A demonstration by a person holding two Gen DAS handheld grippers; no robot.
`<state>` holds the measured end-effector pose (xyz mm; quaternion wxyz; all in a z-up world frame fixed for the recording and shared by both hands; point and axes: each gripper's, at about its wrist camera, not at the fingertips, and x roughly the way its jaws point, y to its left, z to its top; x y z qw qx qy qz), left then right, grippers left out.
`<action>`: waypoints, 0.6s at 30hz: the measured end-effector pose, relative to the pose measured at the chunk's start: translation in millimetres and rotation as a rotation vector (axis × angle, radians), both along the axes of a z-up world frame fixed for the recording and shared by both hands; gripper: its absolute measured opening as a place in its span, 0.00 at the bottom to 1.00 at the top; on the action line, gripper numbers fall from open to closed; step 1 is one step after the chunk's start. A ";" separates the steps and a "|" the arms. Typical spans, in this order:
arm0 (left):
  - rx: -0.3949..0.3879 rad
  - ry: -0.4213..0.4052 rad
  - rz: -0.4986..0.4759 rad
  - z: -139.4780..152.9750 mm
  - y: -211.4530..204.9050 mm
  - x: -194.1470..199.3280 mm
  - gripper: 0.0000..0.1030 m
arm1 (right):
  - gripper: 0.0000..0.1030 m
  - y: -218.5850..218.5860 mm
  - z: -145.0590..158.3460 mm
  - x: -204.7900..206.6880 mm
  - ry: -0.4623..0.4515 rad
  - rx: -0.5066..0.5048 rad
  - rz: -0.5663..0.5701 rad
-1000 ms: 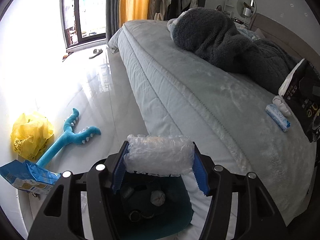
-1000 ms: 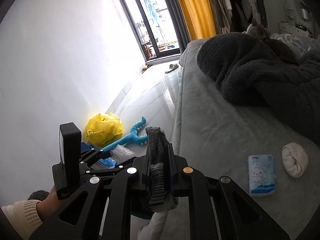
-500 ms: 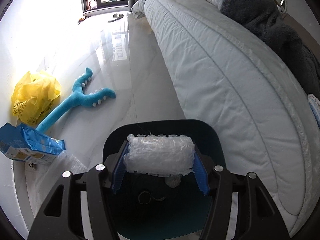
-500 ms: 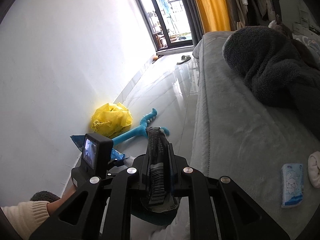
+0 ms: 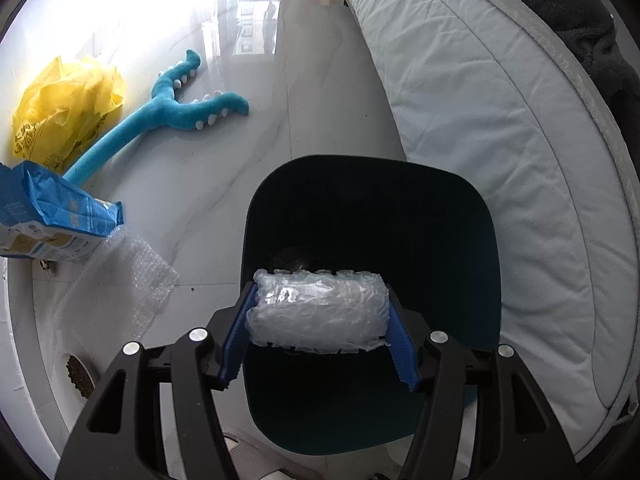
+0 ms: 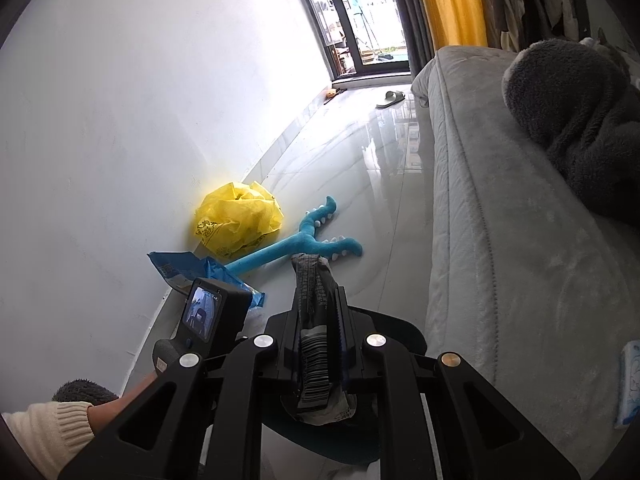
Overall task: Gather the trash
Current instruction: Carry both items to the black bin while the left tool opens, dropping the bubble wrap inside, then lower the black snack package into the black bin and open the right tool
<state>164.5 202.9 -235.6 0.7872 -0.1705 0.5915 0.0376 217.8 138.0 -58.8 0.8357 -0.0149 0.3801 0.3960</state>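
My left gripper [image 5: 318,312] is shut on a roll of clear bubble wrap [image 5: 318,310] and holds it over the open mouth of a dark teal trash bin [image 5: 372,208] on the floor beside the bed. My right gripper [image 6: 316,320] is shut on a black plastic wrapper with a barcode [image 6: 314,344], held upright; the bin's rim [image 6: 404,326] shows just behind and below it. The left gripper's body and its small screen [image 6: 202,314] show at the left of the right wrist view, with the person's hand in a cream sleeve [image 6: 52,424].
On the floor by the wall lie a crumpled yellow plastic bag [image 5: 64,108], a blue snack bag [image 5: 52,216], a sheet of bubble wrap [image 5: 120,280] and a blue plush toy [image 5: 168,116]. The bed [image 5: 500,120] runs along the right, with a dark fleece blanket [image 6: 580,112] and a tissue pack [image 6: 630,384].
The left gripper has tipped down and moved over the bin with the bubble wrap still in it. The right gripper has lowered and turned toward the floor, still holding the wrapper.
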 end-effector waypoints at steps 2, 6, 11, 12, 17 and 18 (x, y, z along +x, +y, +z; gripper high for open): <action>-0.031 0.006 0.011 -0.4 3.6 -3.9 0.72 | 0.14 9.1 -4.0 3.7 0.009 -0.004 -0.001; -0.045 0.001 -0.007 4.2 5.9 -9.2 0.80 | 0.14 25.8 -14.1 9.0 0.026 -0.019 0.002; -0.027 -0.010 -0.008 11.5 19.9 -19.0 0.80 | 0.14 44.9 -28.1 15.1 0.051 -0.050 0.002; -0.030 -0.016 -0.003 13.4 24.1 -21.4 0.80 | 0.14 48.4 -30.8 16.6 0.055 -0.055 0.001; -0.007 -0.038 0.012 20.9 40.5 -29.9 0.81 | 0.14 63.9 -53.1 23.9 0.089 -0.104 0.001; -0.006 -0.042 0.015 22.6 43.3 -31.0 0.81 | 0.14 66.4 -58.9 25.1 0.099 -0.116 -0.001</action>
